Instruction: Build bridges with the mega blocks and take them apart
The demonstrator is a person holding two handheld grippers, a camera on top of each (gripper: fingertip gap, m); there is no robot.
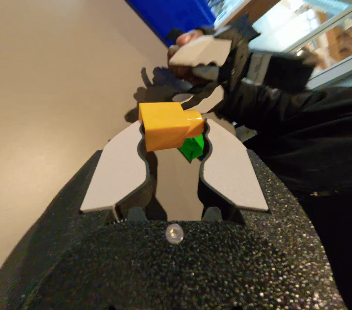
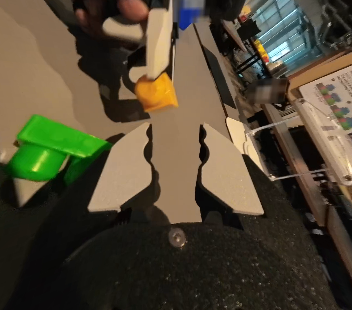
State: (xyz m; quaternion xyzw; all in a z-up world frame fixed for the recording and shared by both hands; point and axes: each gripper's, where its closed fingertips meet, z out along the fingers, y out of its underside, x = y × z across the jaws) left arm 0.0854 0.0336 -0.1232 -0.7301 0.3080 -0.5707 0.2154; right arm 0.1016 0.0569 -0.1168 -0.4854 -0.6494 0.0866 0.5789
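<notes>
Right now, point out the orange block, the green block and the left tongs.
orange block (image 1: 163, 125): left wrist view, on its broad front face.
green block (image 2: 51, 140): right wrist view, on its flat upper body.
left tongs (image 1: 172, 130): left wrist view, midway between the fingertips, where they grip the orange block.

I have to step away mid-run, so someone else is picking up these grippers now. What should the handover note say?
Left hand-held gripper: shut on the orange block, held up off the table.
Right hand-held gripper: open, holding nothing, pointed at the orange block.
Green block: beside the right gripper's left finger; whether it rests on the table is unclear. No assembled bridge shows in either view.
Done: cannot be judged from these views, which are blurred and show only two blocks, both apart.
Left: probably either set the orange block down or join it to the green one, depending on the phase.
</notes>
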